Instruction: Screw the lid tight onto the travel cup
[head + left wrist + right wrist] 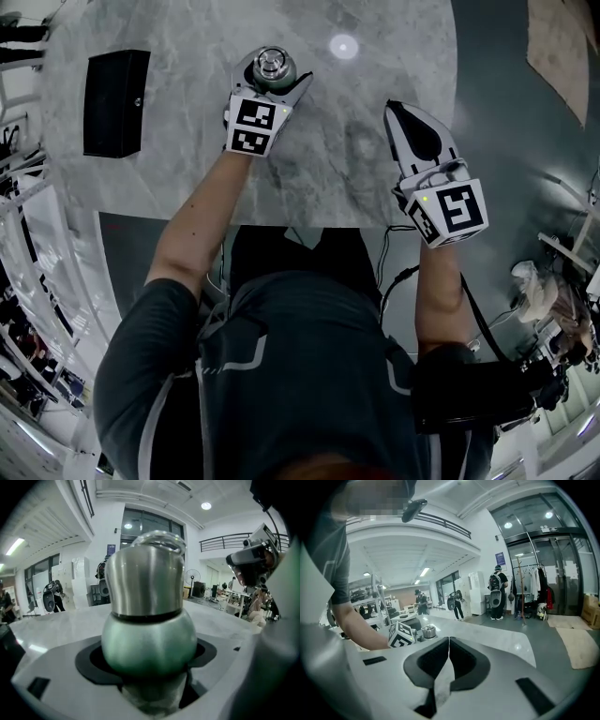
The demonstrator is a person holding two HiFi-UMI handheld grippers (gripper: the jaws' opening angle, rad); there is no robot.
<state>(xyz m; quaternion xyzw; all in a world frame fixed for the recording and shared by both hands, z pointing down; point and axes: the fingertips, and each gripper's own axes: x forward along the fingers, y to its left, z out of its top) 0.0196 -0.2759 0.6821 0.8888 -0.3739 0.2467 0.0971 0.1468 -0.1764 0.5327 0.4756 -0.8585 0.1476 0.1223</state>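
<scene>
The travel cup [272,66] stands on the grey marble table [187,150] at the far middle. Its body is green [149,639], with a steel lid [145,581] sitting on top and a dark seam between them. My left gripper [273,82] is shut on the cup's green body, a jaw on either side. My right gripper [396,109] hovers over the table to the right of the cup, shut and empty, with its pads touching [448,641]. The right gripper view shows the cup [428,631] small and off to the left, beside the left gripper's marker cube [401,636].
A black rectangular box [116,103] lies on the table at the left. The table's near edge [309,225] runs just in front of the person's body. People stand on the floor beyond the table's far end [498,595].
</scene>
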